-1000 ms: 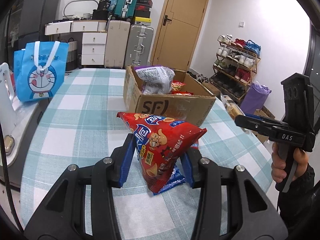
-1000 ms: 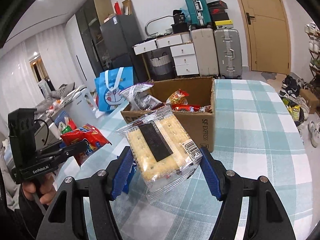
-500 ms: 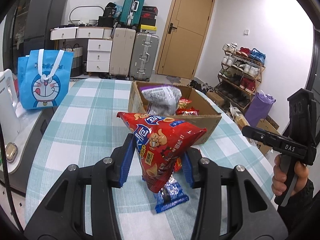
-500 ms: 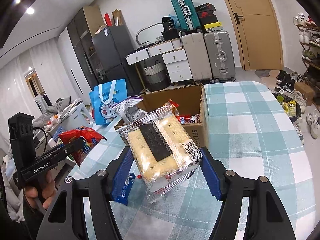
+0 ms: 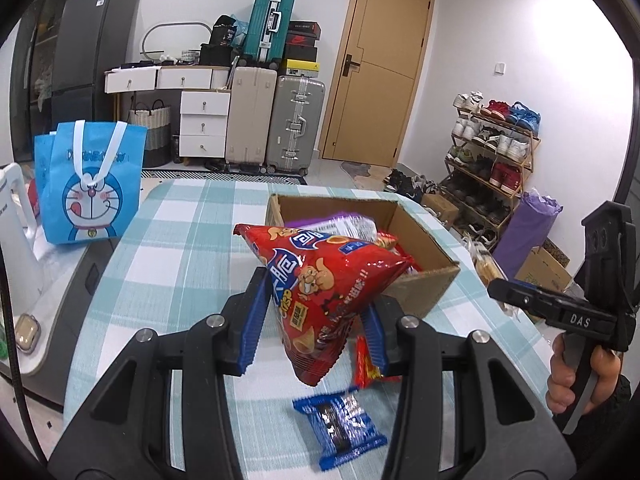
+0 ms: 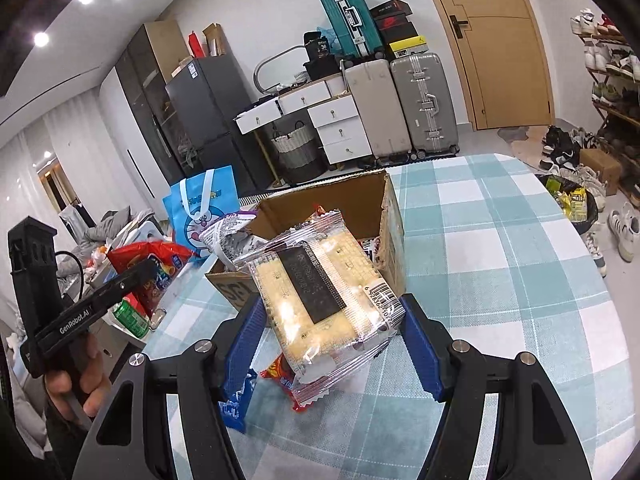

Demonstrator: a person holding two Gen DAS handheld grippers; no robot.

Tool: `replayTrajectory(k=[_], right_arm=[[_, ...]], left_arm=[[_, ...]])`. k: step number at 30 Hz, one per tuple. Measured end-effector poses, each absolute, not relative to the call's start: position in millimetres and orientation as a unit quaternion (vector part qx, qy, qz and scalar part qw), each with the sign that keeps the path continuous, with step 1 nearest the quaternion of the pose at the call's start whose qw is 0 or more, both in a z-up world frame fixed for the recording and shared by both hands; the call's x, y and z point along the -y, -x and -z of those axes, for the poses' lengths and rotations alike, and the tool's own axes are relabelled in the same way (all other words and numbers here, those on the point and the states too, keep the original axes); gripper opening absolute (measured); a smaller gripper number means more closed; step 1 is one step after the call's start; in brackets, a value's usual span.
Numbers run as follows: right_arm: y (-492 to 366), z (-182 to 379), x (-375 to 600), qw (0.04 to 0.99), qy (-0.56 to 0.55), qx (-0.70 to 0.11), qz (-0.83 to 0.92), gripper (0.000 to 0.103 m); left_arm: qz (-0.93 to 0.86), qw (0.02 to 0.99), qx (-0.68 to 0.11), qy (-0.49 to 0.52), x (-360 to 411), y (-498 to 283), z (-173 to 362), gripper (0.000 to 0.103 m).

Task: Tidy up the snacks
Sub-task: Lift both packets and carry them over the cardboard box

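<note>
My left gripper [image 5: 312,324] is shut on a red chip bag [image 5: 320,292] and holds it above the table, just short of the open cardboard box [image 5: 416,288]. My right gripper [image 6: 334,332] is shut on a clear cracker pack [image 6: 316,296], lifted in front of the same box [image 6: 394,236]. The box holds a purple-and-white bag [image 5: 340,224] and red packets. A blue cookie packet [image 5: 340,428] and a red packet [image 5: 366,368] lie on the checked tablecloth below the grippers.
A blue Doraemon bag [image 5: 90,188] stands at the table's left edge, next to a white kettle [image 5: 16,240]. A green can [image 6: 130,316] sits to the left of the table. Suitcases, drawers and a shoe rack [image 5: 492,152] stand behind.
Both grippers have risen with their snacks and now look down into the box. The blue and red packets on the table have come into view.
</note>
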State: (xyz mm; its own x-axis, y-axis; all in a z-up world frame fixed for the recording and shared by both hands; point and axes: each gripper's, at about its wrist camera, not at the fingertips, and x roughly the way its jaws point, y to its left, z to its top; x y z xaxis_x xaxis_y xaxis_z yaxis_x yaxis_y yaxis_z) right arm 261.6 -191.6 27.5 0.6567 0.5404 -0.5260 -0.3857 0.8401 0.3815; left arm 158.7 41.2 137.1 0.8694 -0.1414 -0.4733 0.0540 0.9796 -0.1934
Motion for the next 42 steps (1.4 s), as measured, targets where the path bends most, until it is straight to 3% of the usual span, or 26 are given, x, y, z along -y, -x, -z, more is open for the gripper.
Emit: replayTrajectory(k=[24, 42], right_arm=[[-310, -38, 161, 0.9, -0.094, -0.336, -0.263, 0.068], [-339, -34, 146, 0.891, -0.103, -0.352, -0.268, 0.068]], left_arm=[[0.052, 0.964, -0.255, 0.055, -13, -247, -151, 0.04], [0.061, 0.956, -0.283, 0.043, 3, -296, -130, 0.041]])
